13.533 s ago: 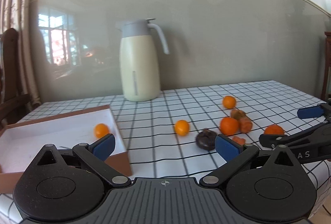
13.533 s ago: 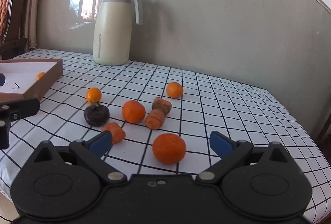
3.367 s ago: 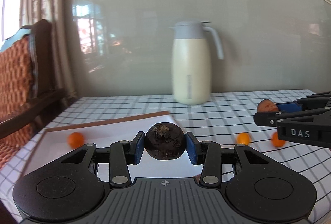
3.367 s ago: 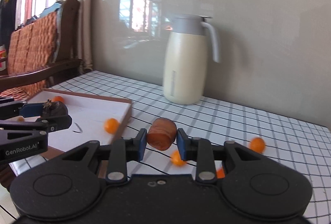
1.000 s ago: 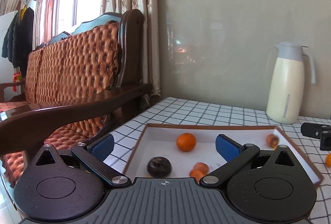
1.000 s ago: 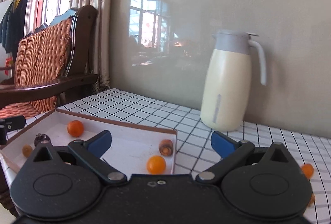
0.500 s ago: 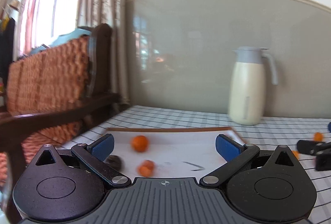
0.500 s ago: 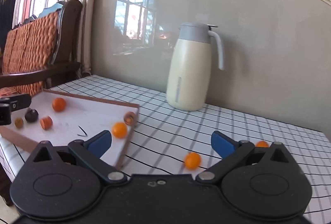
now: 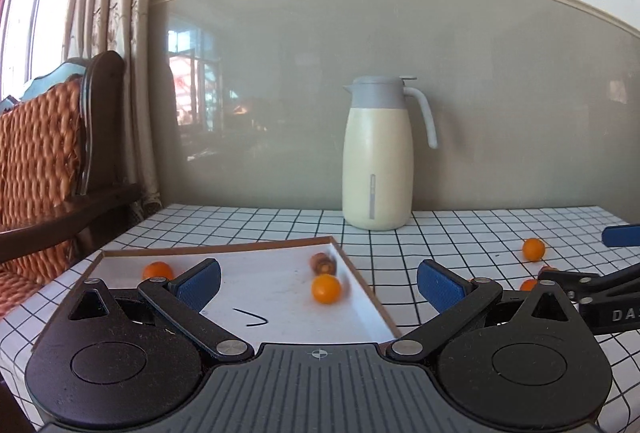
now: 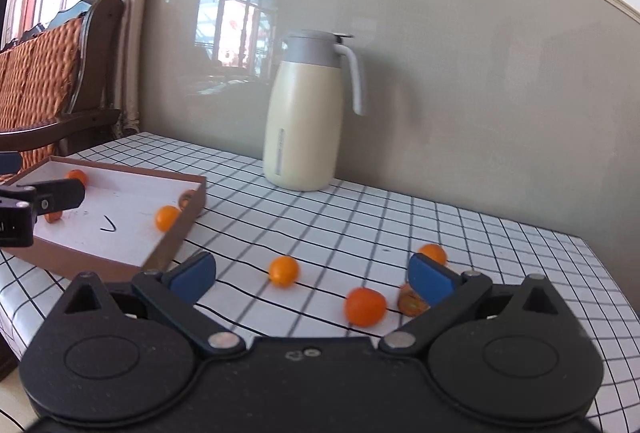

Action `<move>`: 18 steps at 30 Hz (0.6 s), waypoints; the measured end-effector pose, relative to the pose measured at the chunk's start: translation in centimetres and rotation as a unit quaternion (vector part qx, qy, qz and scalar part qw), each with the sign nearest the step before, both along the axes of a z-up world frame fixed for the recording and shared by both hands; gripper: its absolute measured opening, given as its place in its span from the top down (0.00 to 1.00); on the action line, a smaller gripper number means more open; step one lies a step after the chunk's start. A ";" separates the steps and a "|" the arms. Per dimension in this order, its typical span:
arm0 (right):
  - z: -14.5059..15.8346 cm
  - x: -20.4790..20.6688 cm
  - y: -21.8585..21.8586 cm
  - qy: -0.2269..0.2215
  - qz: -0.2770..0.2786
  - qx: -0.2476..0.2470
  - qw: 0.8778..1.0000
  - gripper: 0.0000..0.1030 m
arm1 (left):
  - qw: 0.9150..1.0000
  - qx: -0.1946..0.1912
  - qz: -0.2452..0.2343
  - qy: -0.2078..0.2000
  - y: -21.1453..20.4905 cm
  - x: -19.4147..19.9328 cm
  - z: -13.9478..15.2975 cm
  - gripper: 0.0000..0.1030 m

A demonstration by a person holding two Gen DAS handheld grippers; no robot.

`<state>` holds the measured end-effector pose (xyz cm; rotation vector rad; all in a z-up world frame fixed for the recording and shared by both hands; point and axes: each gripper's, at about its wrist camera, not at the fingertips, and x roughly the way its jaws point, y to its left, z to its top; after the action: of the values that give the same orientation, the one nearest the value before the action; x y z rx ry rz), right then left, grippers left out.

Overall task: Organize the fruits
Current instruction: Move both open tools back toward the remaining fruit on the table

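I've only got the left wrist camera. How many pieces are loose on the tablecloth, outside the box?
Observer: Four show in the right wrist view: a small orange nearest the box, a bigger orange, a far orange and a cut brownish piece.
Operator: Are the right tongs holding anything?
Observer: No, the right tongs are open, with nothing between them.
Operator: Is anything in the box hidden behind my tongs?
Observer: Yes, an orange piece lies near the box's left end.
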<state>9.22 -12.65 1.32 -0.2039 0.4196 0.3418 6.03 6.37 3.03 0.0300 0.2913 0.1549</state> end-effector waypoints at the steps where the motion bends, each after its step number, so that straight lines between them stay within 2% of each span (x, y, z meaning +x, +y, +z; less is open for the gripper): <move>1: 0.0 0.0 -0.3 0.001 -0.004 -0.001 1.000 0.06 | 1.000 -0.001 -0.002 0.004 -0.3 0.2 -0.1 0.00; 10: -0.9 0.3 -3.1 0.009 -0.028 -0.018 0.999 0.09 | 0.999 0.013 -0.039 0.026 -3.6 1.7 -1.3 0.00; 18: -1.9 1.2 -5.5 0.023 -0.054 -0.023 0.998 0.13 | 0.997 0.027 -0.064 0.024 -7.1 3.4 -2.1 0.00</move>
<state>10.37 -18.11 -0.56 -0.2172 0.4817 0.2306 9.44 -0.70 0.96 0.1064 0.3320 0.0340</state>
